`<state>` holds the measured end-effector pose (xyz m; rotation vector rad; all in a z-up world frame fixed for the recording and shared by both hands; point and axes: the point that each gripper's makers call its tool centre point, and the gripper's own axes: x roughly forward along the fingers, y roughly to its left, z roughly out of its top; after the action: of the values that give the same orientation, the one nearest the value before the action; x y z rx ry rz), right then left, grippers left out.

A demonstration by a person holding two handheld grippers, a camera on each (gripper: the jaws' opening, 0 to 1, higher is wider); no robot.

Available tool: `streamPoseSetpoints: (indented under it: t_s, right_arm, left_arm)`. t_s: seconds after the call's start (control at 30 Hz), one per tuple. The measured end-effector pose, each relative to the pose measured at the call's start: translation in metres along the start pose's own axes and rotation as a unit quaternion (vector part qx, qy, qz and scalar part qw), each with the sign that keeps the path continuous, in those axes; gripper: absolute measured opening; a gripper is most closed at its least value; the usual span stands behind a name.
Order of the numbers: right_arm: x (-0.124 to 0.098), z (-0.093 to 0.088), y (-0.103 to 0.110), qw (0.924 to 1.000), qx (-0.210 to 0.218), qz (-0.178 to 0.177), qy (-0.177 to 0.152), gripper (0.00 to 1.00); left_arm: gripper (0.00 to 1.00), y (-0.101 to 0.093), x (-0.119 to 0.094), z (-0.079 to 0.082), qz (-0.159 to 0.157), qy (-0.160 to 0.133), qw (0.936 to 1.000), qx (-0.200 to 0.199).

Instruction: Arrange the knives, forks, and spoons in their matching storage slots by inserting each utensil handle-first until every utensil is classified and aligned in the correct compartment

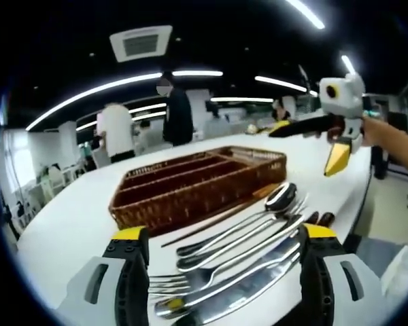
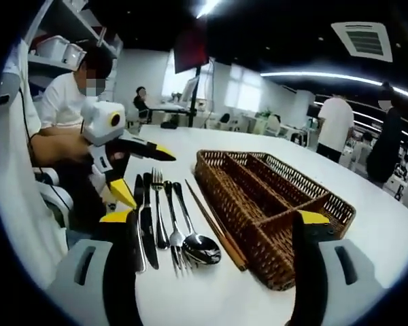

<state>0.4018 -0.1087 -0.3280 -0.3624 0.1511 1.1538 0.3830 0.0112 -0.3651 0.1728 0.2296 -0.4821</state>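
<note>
A big open office under a black ceiling (image 1: 211, 27) — long strip lights (image 1: 95, 92) curve from nine o'clock toward one, and a square air vent (image 1: 141, 42) sits at eleven. The white table (image 1: 68, 224) runs off toward rows of desks and chairs (image 1: 41, 183). In the right gripper view, bright windows (image 2: 241, 88) glow at twelve o'clock, wall shelves with storage boxes (image 2: 54, 47) at ten — people (image 2: 336, 125) stand about at two.
</note>
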Motion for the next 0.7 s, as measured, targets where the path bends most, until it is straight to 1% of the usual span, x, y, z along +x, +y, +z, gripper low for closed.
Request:
streamPoseSetpoints:
  t_s: [0.07, 0.1, 0.13, 0.23, 0.33, 0.57, 0.63, 0.7]
  right_arm:
    - [0.000, -0.002, -0.002, 1.0000, 0.002, 0.002, 0.000, 0.98]
    - [0.000, -0.002, -0.002, 1.0000, 0.003, 0.002, -0.001, 0.98]
    - [-0.001, -0.003, -0.001, 1.0000, 0.005, 0.002, -0.001, 0.98]
    - [-0.003, -0.004, -0.002, 1.0000, -0.001, -0.007, -0.003, 0.97]
    - [-0.006, -0.007, -0.003, 0.9999, 0.012, -0.009, -0.004, 0.97]
    - [-0.011, -0.013, -0.002, 0.9996, 0.018, -0.023, -0.006, 0.97]
    - [-0.013, -0.016, -0.004, 0.9994, 0.012, -0.031, -0.004, 0.96]
    - [-0.014, -0.019, -0.005, 0.9993, 0.020, -0.032, -0.004, 0.96]
  left_arm:
    - [0.92, -0.001, 0.001, 0.000, -0.003, 0.001, 1.0000, -0.002]
    - [0.94, 0.000, 0.001, 0.001, -0.002, -0.004, 0.9999, -0.009]
    - [0.95, 0.001, 0.001, 0.000, -0.002, -0.002, 0.9999, -0.012]
    - [0.93, 0.001, 0.001, 0.000, -0.004, -0.001, 0.9999, -0.013]
    - [0.94, 0.001, 0.002, -0.002, -0.003, 0.000, 0.9999, -0.011]
    - [0.93, -0.003, 0.004, -0.004, -0.014, 0.007, 0.9999, -0.002]
    - [0.93, -0.005, 0.005, -0.003, -0.018, 0.007, 0.9997, -0.012]
    - [0.94, -0.004, 0.005, -0.003, -0.020, 0.005, 0.9995, -0.023]
